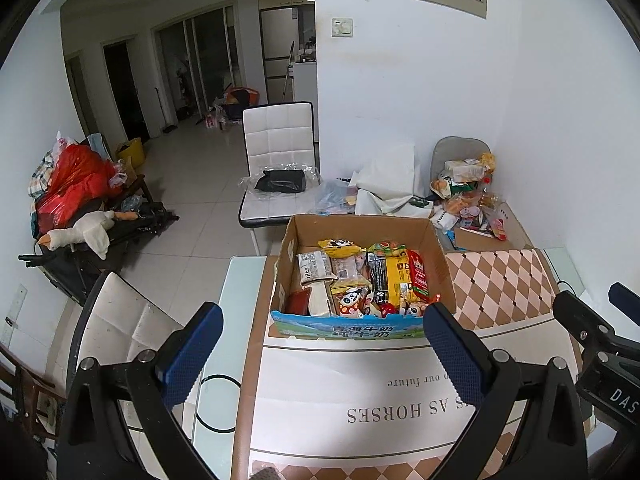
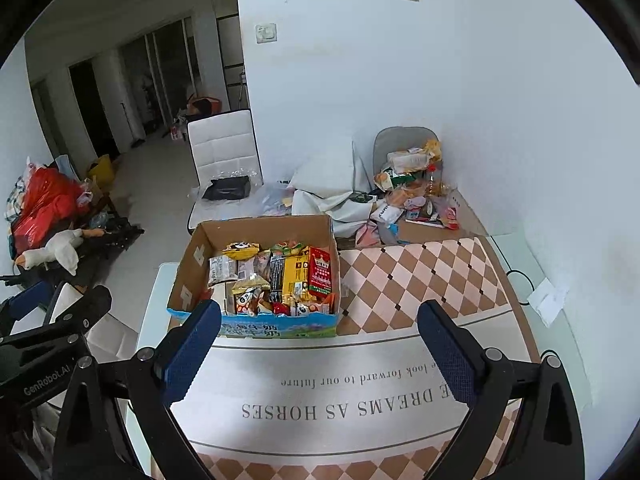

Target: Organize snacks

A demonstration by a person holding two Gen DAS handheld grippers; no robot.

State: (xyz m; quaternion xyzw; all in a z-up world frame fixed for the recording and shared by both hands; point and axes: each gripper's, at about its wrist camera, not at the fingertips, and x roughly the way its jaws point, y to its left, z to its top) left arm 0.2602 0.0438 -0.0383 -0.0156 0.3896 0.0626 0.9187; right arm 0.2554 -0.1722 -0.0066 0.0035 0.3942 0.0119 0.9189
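Both tools hang over the near edge of the counter: left tool with jaws spread wide, nothing between them; right tool likewise wide and holding nothing. Under the fingers lies a printed cloth, upside down from here, reading "look forward to our future" and "DREAMS AS HORSES" (partly cut off by the fingers). Side of each tool shows in the other's view, one marked "GenRobot.AI".

Just ahead of both tools sits the snack box, an open cardboard carton with a blue front strip in Chinese characters (too small to read surely). From the left tool it is dead ahead; from the right tool, ahead and a bit left. It is packed with snack packets: panda-face pouches, a yellow-black bag, a red packet upright against the right wall.

Handling guess: packets are light, crinkly, slippery film, contents probably crushable; pinch a sealed top edge or a flat end, not the puffed middle. The box itself is stiff but floppy at the flaps.

Farther ahead and right, a loose snack heap sits at the counter's far corner. Beyond, a white chair.
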